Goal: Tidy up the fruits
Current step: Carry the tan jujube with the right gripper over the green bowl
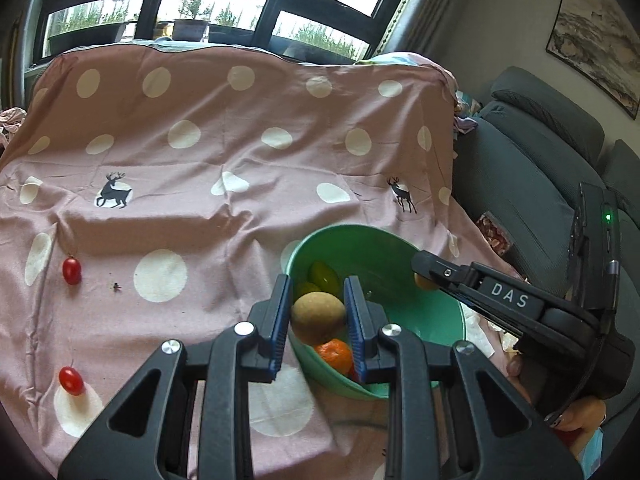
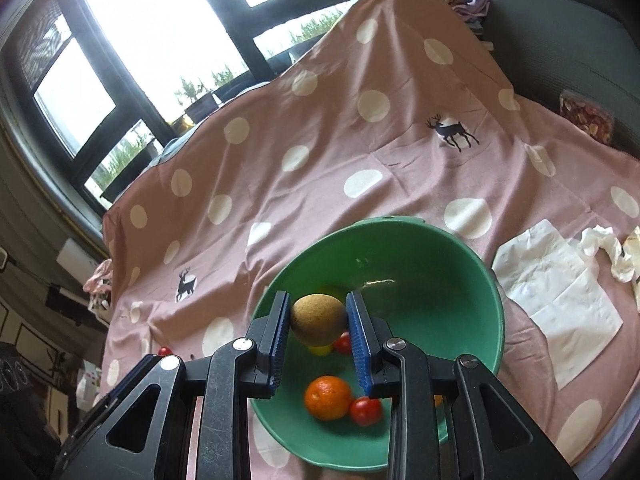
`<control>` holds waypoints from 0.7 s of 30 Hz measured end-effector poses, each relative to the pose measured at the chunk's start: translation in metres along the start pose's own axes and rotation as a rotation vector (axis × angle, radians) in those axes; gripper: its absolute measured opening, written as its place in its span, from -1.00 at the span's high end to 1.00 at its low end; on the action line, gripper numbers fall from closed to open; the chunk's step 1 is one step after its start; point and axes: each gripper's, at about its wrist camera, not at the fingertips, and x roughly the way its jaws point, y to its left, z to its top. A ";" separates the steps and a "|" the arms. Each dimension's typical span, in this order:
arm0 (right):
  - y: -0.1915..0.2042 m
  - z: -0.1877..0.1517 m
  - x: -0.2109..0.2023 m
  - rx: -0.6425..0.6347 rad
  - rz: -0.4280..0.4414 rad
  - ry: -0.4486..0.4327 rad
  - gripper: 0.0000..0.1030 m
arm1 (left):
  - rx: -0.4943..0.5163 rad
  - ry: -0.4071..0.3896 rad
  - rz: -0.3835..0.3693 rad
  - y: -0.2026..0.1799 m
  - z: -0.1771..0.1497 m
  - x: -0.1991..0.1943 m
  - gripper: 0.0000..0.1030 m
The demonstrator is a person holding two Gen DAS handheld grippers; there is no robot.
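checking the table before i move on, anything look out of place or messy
Two cherry tomatoes lie loose on the pink cloth, far left of the green bowl holding the other fruit. In the right wrist view, crumpled tissue and a flattened napkin sit right of the bowl.

Pink dotted deer-print cloth, white paper w/ crumpled tissue beside it

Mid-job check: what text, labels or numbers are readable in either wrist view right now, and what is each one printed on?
"DAS": white letters on the black body of the right gripper, seen in the left wrist view.
The wall painting may carry markings, but none can be made out.
The cloth bears only dots and deer figures, no words.
Nothing readable shows in the right wrist view, and none on the green bowl.
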 end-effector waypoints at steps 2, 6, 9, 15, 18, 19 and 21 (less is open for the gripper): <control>-0.007 0.002 0.002 0.014 -0.004 0.009 0.41 | 0.014 0.012 -0.008 -0.009 -0.001 0.008 0.49; -0.017 0.003 0.002 0.035 0.000 0.010 0.41 | 0.018 0.039 -0.023 -0.019 -0.003 0.023 0.49; -0.024 0.004 0.004 0.048 0.012 0.019 0.41 | 0.019 0.058 -0.026 -0.022 -0.004 0.033 0.49; -0.037 0.006 0.009 0.081 0.013 0.042 0.41 | 0.036 0.099 -0.032 -0.029 -0.010 0.049 0.49; -0.042 0.007 0.012 0.089 0.004 0.049 0.41 | 0.046 0.115 -0.036 -0.034 -0.012 0.055 0.49; -0.043 0.006 0.012 0.091 0.000 0.051 0.41 | 0.045 0.122 -0.040 -0.035 -0.012 0.057 0.49; -0.045 0.006 0.013 0.096 0.002 0.059 0.40 | 0.046 0.136 -0.047 -0.037 -0.013 0.061 0.49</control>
